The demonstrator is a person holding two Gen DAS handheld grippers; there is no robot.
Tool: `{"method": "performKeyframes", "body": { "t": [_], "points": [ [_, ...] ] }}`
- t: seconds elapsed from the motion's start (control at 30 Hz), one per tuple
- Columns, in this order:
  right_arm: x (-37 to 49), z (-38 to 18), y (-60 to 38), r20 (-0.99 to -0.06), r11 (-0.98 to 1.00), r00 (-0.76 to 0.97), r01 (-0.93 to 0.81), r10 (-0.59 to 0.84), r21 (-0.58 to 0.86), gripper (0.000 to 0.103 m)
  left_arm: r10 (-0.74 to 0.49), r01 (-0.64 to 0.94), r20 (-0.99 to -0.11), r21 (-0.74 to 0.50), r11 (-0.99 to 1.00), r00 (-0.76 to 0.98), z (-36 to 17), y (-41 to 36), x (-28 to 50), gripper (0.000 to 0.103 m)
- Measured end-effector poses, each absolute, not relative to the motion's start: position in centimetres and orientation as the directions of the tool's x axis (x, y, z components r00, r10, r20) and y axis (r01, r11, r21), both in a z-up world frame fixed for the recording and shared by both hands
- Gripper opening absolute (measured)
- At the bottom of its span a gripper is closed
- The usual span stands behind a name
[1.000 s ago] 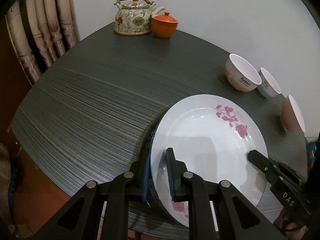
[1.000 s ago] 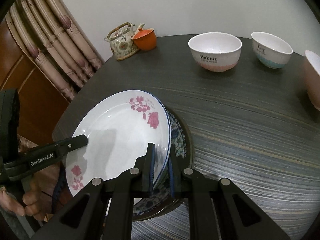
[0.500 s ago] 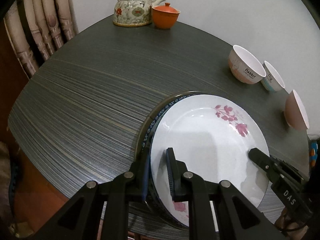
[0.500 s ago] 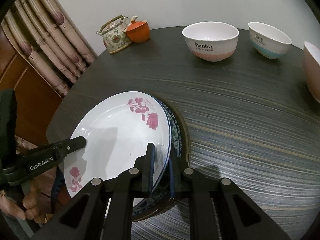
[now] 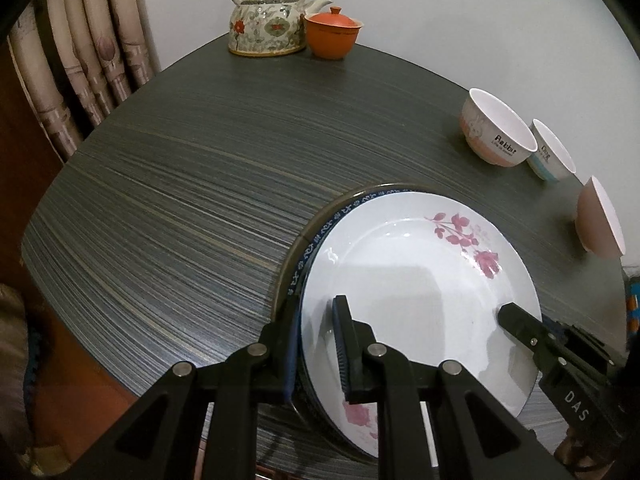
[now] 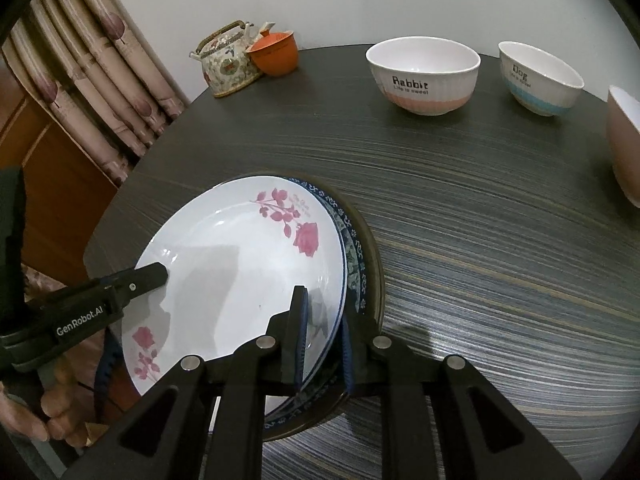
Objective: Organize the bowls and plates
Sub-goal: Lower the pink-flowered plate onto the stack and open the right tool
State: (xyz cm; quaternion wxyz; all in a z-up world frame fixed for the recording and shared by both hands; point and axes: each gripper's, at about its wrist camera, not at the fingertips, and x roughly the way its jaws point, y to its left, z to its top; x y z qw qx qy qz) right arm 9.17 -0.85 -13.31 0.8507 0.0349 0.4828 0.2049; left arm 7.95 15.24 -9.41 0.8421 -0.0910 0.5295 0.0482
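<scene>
My left jaws (image 5: 316,344) grip the near-left rim of the round white ceramic plate with pink roses (image 5: 420,280), low in the frame, resting on the blue-patterned plate (image 6: 352,256). My right jaws (image 6: 322,340), just easing apart, straddle its opposite rim. Three bowls wait upper right across the dark streaked worktop (image 5: 180,200).

in the right wrist view a stack of plates (image 6: 240,256) sits on the desk (image 6: 480,248) near its 7 o'clock edge. three bowls (image 6: 423,74) stand in a row at 1 o'clock. a teapot (image 6: 226,66) and a lidded cup (image 6: 276,54) touch at 11 o'clock, before the curtain (image 6: 92,68).
</scene>
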Motion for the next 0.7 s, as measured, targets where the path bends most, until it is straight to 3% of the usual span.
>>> {"method": "performKeyframes", "body": {
  "t": [0.37, 0.57, 0.7],
  "points": [
    [8.9, -13.1, 0.4, -0.830, 0.931, 0.448, -0.298, 0.330, 0.210, 0.029, 0.016, -0.168, -0.903, -0.062, 0.984, 0.430, -9.4, 15.0, 7.8, 0.018],
    [8.7, -12.8, 0.7, -0.837, 0.939, 0.453, -0.288, 0.308, 0.190, 0.031, 0.056, -0.133, -0.863, -0.013, 0.991, 0.502, -8.1, 14.0, 7.4, 0.034],
    [8.7, -12.6, 0.9, -0.837, 0.942, 0.459, -0.283, 0.299, 0.181, 0.033, 0.045, -0.123, -0.863, -0.020, 0.992, 0.503, -8.0, 13.8, 7.2, 0.034]
  ]
}}
